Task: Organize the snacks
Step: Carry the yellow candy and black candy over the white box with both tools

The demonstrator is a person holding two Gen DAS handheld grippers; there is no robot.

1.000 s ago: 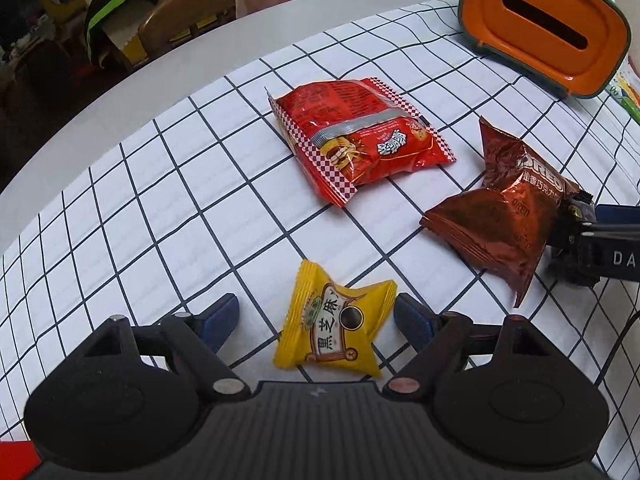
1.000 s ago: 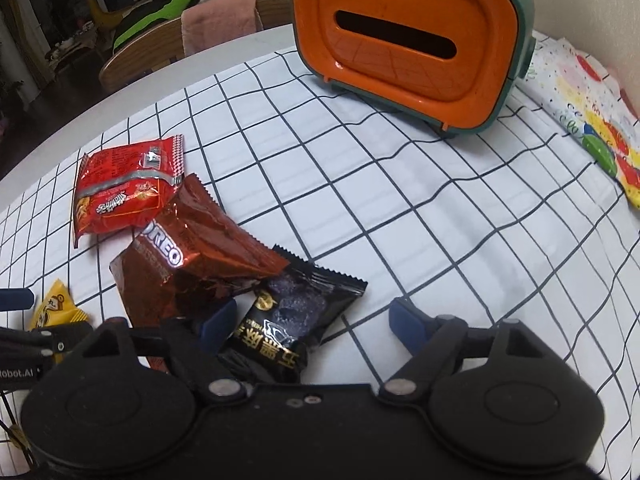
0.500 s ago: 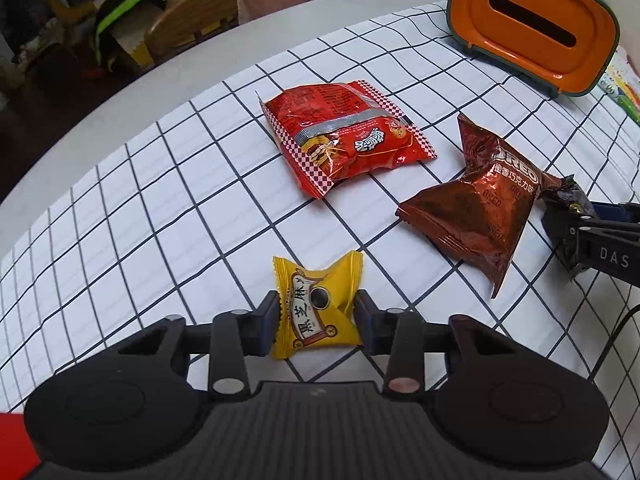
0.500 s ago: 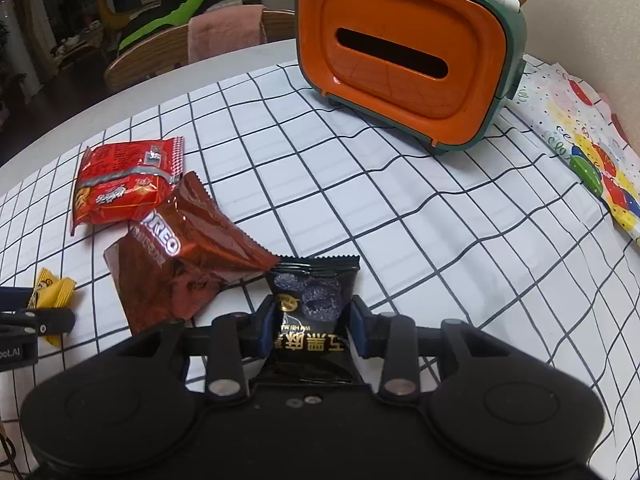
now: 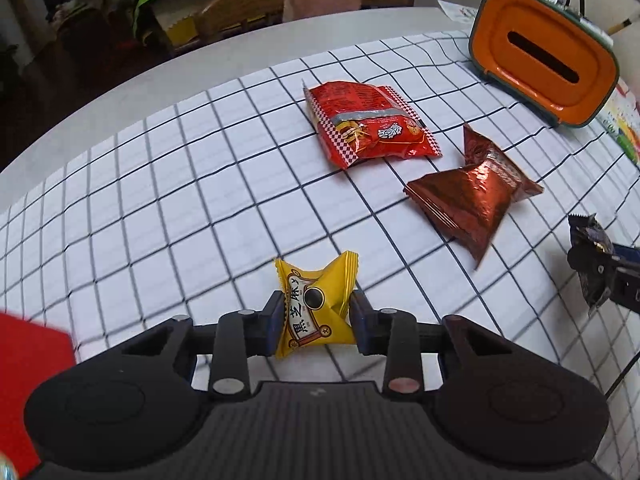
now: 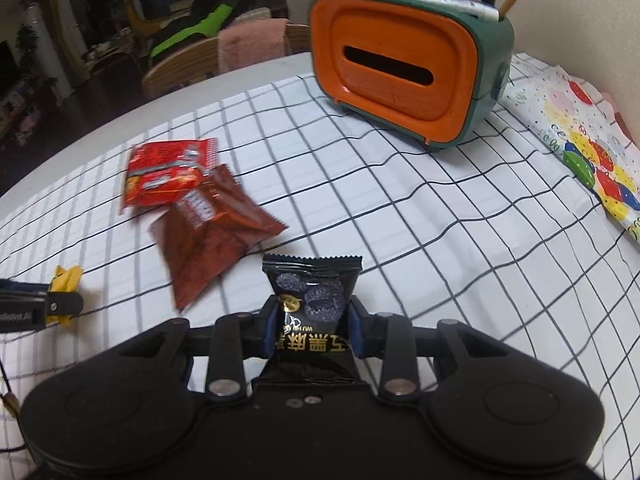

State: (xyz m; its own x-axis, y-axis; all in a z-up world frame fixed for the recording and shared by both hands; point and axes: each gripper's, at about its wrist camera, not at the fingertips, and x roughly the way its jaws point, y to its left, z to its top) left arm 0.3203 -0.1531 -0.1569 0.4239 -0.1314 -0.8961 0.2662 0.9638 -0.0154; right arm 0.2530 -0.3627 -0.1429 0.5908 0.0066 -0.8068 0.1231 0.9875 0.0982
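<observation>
The left gripper (image 5: 314,322) has its jaws closing on the yellow packet (image 5: 314,308), which sits squeezed between the blue pads at bottom centre of the left view, lifted clear of the checked cloth (image 5: 160,200). The right gripper (image 6: 312,326) is clamped on the black packet (image 6: 314,312), held upright at bottom centre of the right view, its serrated top edge pointing away from the camera.

Further out, the brown packet (image 5: 474,196) lies on the cloth right of centre in the left view, and the red packet (image 5: 370,126) lies just above and left of it, close by but apart. The orange box (image 6: 400,68) with its dark slot stands in the upper right of both views.

By the look of it, this is the pick-up step: two snacks gripped, two left lying. Where they belong isn't shown; next, probably, both hands carry their packets to one gathering spot, keeping the grip firm on the slippery wrappers.
</observation>
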